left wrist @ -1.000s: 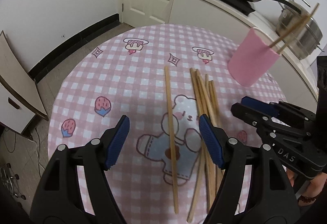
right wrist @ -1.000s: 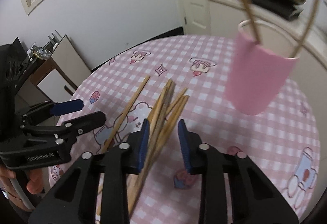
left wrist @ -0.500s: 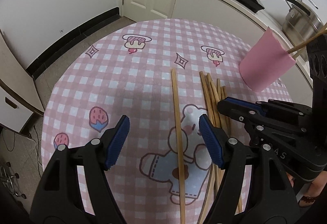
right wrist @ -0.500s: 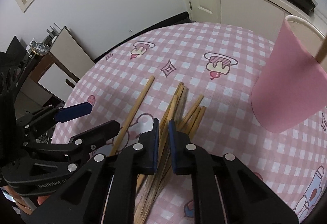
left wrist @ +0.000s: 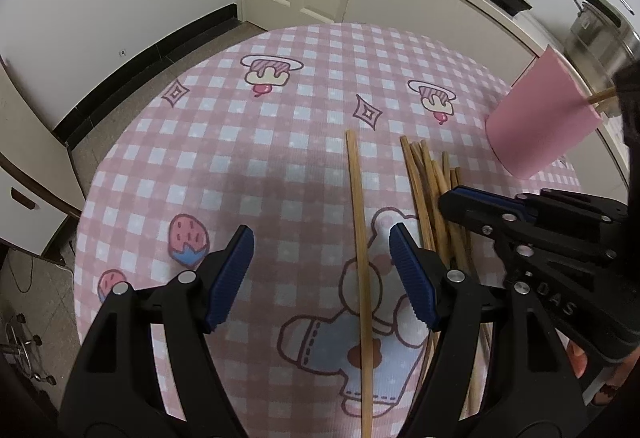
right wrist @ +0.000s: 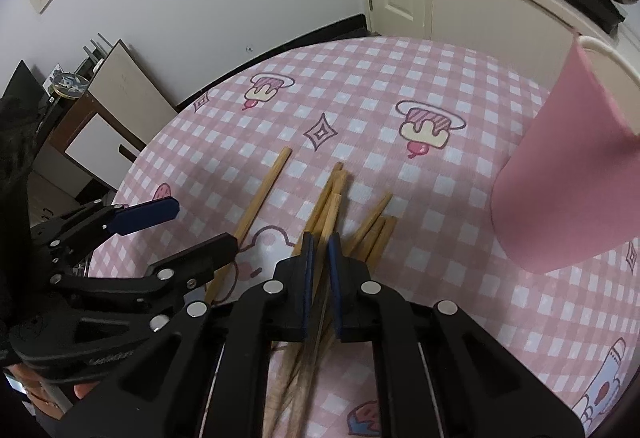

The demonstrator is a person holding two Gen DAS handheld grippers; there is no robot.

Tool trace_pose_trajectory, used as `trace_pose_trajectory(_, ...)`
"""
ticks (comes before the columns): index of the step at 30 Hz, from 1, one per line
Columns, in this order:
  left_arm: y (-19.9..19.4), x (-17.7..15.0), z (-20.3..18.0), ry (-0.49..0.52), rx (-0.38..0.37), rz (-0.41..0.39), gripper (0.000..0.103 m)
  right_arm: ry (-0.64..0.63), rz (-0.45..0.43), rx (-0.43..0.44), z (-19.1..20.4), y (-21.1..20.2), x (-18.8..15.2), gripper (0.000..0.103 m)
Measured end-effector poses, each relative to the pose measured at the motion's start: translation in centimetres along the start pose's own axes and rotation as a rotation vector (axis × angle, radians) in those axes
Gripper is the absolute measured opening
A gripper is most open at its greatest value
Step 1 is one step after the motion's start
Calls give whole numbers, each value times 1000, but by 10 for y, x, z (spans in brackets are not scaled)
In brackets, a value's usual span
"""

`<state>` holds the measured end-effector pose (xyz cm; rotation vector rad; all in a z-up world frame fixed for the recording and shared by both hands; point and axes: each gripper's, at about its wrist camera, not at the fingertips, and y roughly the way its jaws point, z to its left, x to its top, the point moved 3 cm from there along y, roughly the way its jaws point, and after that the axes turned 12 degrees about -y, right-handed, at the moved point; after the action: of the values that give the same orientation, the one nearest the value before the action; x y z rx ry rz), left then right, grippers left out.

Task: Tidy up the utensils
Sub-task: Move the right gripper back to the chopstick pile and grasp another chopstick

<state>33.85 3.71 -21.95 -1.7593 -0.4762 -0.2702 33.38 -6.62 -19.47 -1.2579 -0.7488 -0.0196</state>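
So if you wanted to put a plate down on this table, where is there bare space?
The far half of the table is bare, beyond the tips of the chopsticks. So is the left side, left of the lone chopstick. The crowded part is the near right, where the bundle, the right gripper shut on one stick, and the pink cup sit together.

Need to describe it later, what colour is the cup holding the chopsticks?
Pink cup, clearest in the right wrist view.
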Motion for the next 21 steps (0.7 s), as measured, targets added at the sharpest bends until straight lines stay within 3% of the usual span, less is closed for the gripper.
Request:
trace_pose_trajectory(5, 10, 4, 0, -8, 18, 1, 64, 9, -29, 1, -7, -12, -6, 5)
trace_pose_trajectory(12, 17, 13, -12, 10, 22, 2, 35, 17, -45, 26, -14, -26, -12, 5)
trace_pose_trajectory(15, 22, 13, -21, 44, 65, -8, 32, 17, -34, 33, -15, -26, -15, 5)
trace_pose_trajectory(21, 24, 11, -34, 94, 85, -19, 9, 15, 5, 37, -19, -24, -27, 5)
